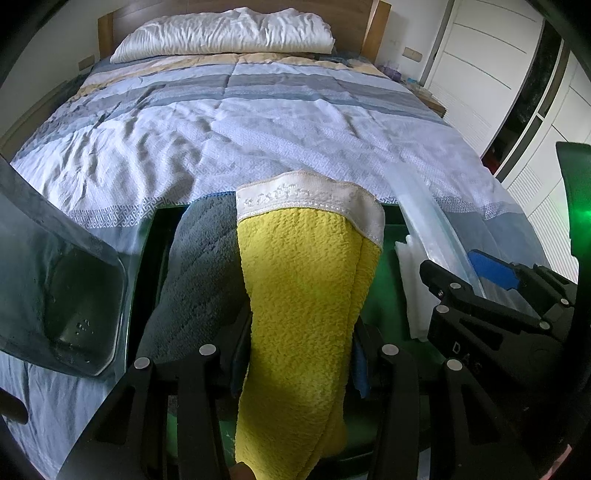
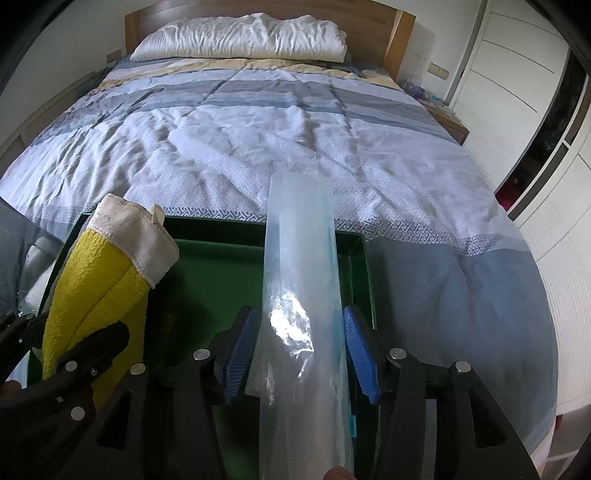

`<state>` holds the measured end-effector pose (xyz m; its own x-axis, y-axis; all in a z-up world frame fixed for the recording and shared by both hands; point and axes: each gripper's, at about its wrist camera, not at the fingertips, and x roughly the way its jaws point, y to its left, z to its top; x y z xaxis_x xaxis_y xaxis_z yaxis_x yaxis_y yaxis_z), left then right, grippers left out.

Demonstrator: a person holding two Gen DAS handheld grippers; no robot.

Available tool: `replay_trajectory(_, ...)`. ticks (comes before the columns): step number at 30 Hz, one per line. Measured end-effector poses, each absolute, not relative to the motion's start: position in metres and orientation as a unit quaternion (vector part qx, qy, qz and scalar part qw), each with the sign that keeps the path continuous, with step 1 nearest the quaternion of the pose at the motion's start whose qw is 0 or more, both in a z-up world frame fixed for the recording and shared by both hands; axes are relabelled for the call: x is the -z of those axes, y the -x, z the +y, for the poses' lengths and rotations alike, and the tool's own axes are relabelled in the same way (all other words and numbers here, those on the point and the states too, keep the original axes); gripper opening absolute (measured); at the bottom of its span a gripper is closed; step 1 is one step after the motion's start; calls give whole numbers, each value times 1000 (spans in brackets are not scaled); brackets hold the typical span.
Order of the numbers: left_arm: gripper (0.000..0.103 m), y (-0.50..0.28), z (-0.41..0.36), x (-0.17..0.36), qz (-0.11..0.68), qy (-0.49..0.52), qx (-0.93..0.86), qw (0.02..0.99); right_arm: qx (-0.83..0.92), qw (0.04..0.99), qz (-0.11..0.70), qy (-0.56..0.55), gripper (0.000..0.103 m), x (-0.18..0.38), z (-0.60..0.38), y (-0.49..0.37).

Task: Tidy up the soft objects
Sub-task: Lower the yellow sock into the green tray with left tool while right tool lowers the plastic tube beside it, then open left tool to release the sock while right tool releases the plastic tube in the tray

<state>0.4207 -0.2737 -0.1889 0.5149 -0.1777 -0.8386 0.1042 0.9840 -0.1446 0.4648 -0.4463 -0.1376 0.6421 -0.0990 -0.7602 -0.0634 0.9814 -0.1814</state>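
Yellow towel [image 1: 303,295] stands clamped in the left hand-held gripper [image 1: 299,365] over a green box [image 1: 391,295] on the bed [image 1: 221,122]. Right view: a clear plastic bag [image 2: 301,295] rises between the right hand-held gripper's [image 2: 299,354] parted blue pads [image 2: 240,354], untouched.

Location type: domestic bedroom. Indicators: a double bed [image 2: 280,147] occupies most of both views, covered by a quilt [image 1: 229,122] in blue, grey and cream bands. A white pillow [image 2: 243,37] lies against a wooden headboard [image 2: 402,33]. White panelled wardrobe doors [image 2: 517,74] line the wall to the right. A bedside table [image 2: 452,123] stands between bed and wardrobe.
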Motion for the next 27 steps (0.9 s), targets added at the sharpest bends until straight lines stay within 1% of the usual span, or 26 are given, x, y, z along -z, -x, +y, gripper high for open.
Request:
replay_trajectory(4, 44, -420, -274, 188, 481, 38, 80, 872, 11, 902, 419, 98, 57, 137, -445, -463)
replay_trajectory(9, 45, -419, -276, 188, 478, 36, 78, 874, 12, 903, 419, 98, 58, 137, -445, -461)
replay_trajectory(11, 50, -418, -276, 188, 477, 35, 77, 875, 12, 903, 419, 98, 60, 137, -445, -461)
replay_trajectory(12, 50, -418, -277, 188, 476, 36, 76, 875, 12, 903, 419, 98, 61, 137, -445, -461)
replay_trajectory(17, 51, -418, -276, 188, 474, 37, 74, 877, 13, 903, 418, 96, 63, 136, -446, -461)
replay_trajectory(21, 55, -418, -275, 188, 472, 37, 72, 878, 14, 905, 416, 92, 70, 136, -447, -459)
replay_trajectory(23, 61, -417, -274, 187, 469, 39, 71, 879, 18, 906, 413, 88, 74, 134, -449, -458)
replay_trajectory(25, 64, -417, -274, 187, 468, 41, 71, 880, 19, 907, 412, 83, 79, 133, -452, -456)
replay_trajectory(27, 65, -417, -274, 185, 466, 43, 73, 881, 22, 908, 410, 79, 81, 132, -454, -453)
